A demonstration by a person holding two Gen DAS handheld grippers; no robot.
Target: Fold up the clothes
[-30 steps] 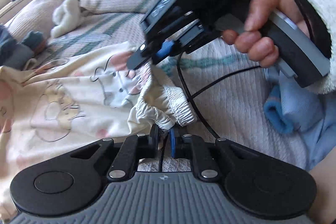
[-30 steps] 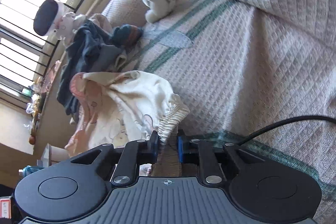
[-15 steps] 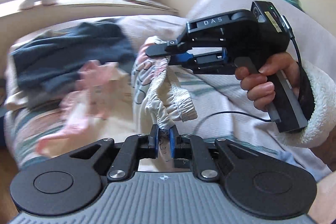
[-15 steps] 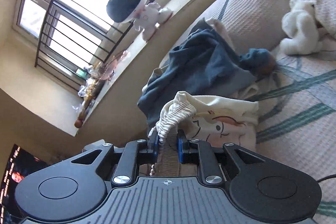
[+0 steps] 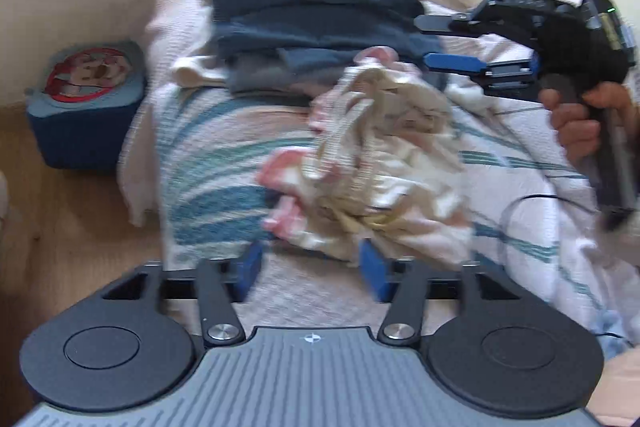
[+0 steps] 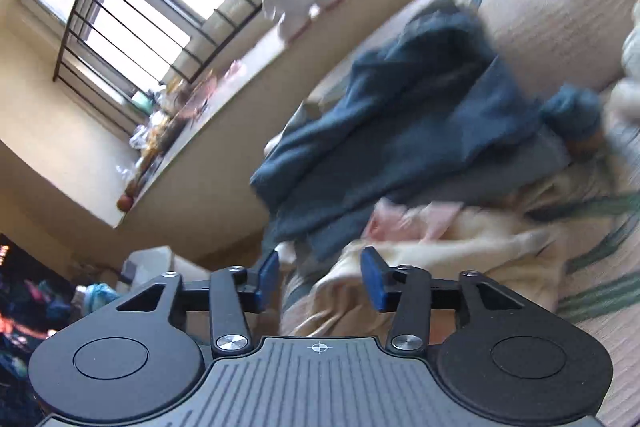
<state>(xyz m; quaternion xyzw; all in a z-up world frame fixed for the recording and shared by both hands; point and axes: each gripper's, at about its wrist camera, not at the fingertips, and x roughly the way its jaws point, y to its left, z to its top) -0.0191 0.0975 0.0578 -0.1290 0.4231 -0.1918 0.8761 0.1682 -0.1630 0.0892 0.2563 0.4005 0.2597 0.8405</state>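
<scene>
Printed garment [image 5: 384,163] lies on bed [image 5: 208,163], clothes pile [image 5: 312,23] behind

The cream garment [image 5: 384,163] is soft printed cloth with a gathered elastic hem, lying on a waffle-textured striped bedspread [image 5: 208,155]. The dark blue clothes [image 5: 312,15] look thick and fleecy; the left gripper [image 5: 312,273] is matt black plastic with shiny metal screws

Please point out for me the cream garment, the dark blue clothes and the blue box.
cream garment [image 5: 384,163], left wrist view, crumpled middle
dark blue clothes [image 5: 312,15], left wrist view, top fold
blue box [image 5: 86,123], left wrist view, front side
</scene>
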